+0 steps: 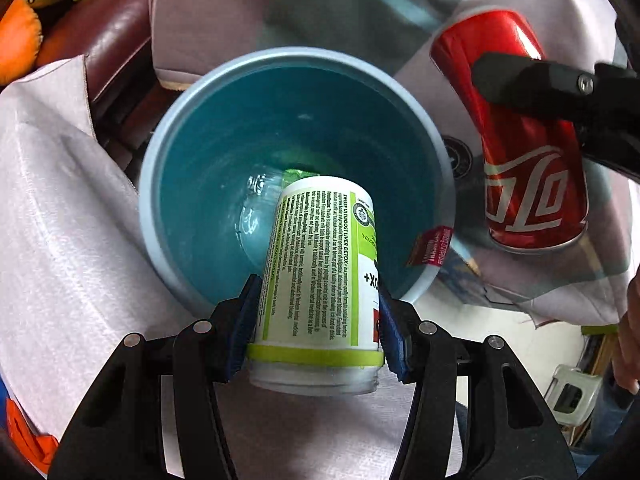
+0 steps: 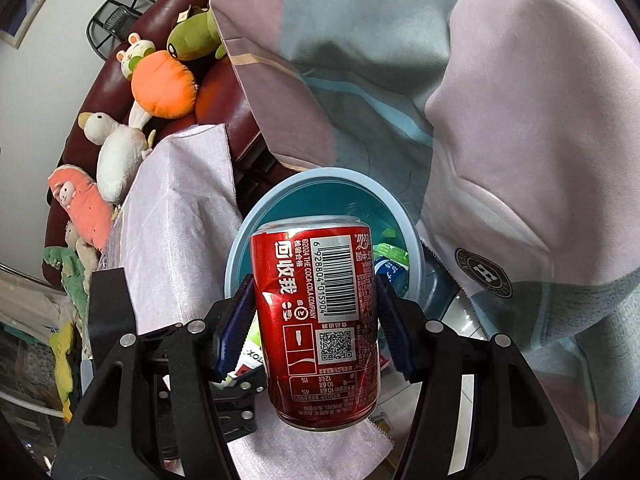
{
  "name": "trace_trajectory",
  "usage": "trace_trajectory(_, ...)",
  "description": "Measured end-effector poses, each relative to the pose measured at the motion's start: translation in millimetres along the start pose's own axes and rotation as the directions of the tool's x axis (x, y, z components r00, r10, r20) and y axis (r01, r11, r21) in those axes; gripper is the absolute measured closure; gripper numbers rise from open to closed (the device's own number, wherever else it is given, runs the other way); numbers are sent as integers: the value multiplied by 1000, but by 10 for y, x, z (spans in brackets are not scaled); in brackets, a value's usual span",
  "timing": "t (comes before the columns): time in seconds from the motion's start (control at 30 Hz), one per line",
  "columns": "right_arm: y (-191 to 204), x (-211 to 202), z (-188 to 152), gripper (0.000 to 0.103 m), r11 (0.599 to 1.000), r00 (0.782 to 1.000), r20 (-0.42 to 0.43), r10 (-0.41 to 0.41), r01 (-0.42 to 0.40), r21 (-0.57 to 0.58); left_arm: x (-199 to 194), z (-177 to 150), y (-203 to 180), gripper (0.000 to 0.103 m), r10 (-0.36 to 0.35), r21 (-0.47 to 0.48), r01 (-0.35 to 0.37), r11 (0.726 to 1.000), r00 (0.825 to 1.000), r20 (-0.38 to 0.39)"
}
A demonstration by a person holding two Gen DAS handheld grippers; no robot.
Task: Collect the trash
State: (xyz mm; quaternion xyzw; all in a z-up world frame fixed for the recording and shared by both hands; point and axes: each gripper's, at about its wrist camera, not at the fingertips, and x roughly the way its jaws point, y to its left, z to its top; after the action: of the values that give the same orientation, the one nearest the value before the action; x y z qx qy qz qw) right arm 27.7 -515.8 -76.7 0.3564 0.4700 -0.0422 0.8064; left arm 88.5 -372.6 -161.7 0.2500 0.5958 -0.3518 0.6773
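My left gripper (image 1: 316,328) is shut on a white supplement bottle with a green label (image 1: 316,264), held over the near rim of a round blue bin (image 1: 160,152). Inside the bin lie a clear plastic bottle (image 1: 256,216) and green wrappers (image 2: 390,250). My right gripper (image 2: 316,320) is shut on a red cola can (image 2: 316,320), its blue pads pressing both sides. In the left wrist view that can (image 1: 528,152) hangs just right of the bin, with a black finger (image 1: 532,80) across it. The bin's rim (image 2: 240,256) shows behind the can.
A pale cloth-covered surface (image 1: 60,220) lies left of the bin. A pink and teal quilt (image 2: 500,100) hangs behind and to the right. A dark red sofa (image 2: 224,88) carries several plush toys (image 2: 164,80). A person's hand (image 1: 632,320) is at the right edge.
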Motion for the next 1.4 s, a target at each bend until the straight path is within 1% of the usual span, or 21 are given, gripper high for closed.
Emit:
trace_trajectory(0.1, -18, 17, 5, 46, 1000, 1000, -6, -1, 1, 3, 60, 9, -10, 47, -2, 1, 2, 1000, 1000, -13)
trace_trajectory(0.27, -11, 24, 8, 46, 1000, 1000, -9, -4, 4, 4, 40, -4, 53, 46, -10, -3, 10, 1000, 1000, -2)
trace_trajectory(0.47, 28, 60, 7, 46, 1000, 1000, -18, -14, 14, -6, -44, -70, 87, 45, -22, -21, 23, 1000, 1000, 9)
trace_trajectory(0.57, 55, 87, -7, 46, 1000, 999, -26, -21, 21, -14, -137, -119, 87, 45, -40, -34, 40, 999, 999, 24)
trace_trajectory(0.6, 62, 97, -9, 46, 1000, 999, -27, -23, 23, -17, -197, -139, 97, 43, -45, -38, 46, 998, 998, 37)
trace_trajectory(0.7, 97, 151, -18, 46, 999, 999, -43, -32, 31, -29, -362, -195, 144, 29, -42, -52, 46, 998, 996, 78)
trace_trajectory(0.73, 121, 177, -20, 46, 999, 998, -49, -37, 36, -37, -463, -227, 180, 25, -40, -61, 47, 997, 994, 106)
trace_trajectory(0.83, 202, 253, -23, 46, 998, 997, -69, -42, 38, -54, -671, -308, 287, 18, -43, -93, 59, 994, 986, 159)
trace_trajectory(0.9, 254, 309, -34, 45, 997, 995, -86, -44, 39, -62, -761, -345, 366, 13, -53, -116, 74, 990, 982, 180)
trace_trajectory(1.0, 323, 361, -60, 45, 996, 993, -103, -51, 44, -74, -889, -428, 508, 12, -55, -160, 91, 983, 975, 216)
trace_trajectory(1.1, 383, 388, -91, 44, 995, 992, -111, -61, 52, -83, -944, -466, 590, 12, -64, -191, 110, 975, 971, 230)
trace_trajectory(1.27, 499, 354, -129, 43, 993, 991, -108, -76, 65, -102, -1069, -640, 657, 12, -73, -212, 129, 969, 964, 254)
trace_trajectory(1.33, 555, 330, -140, 39, 991, 991, -104, -84, 73, -110, -1096, -694, 688, 12, -74, -215, 134, 967, 961, 265)
trace_trajectory(1.4, 603, 308, -154, 38, 990, 991, -99, -94, 82, -119, -1149, -785, 726, 12, -75, -222, 141, 965, 957, 281)
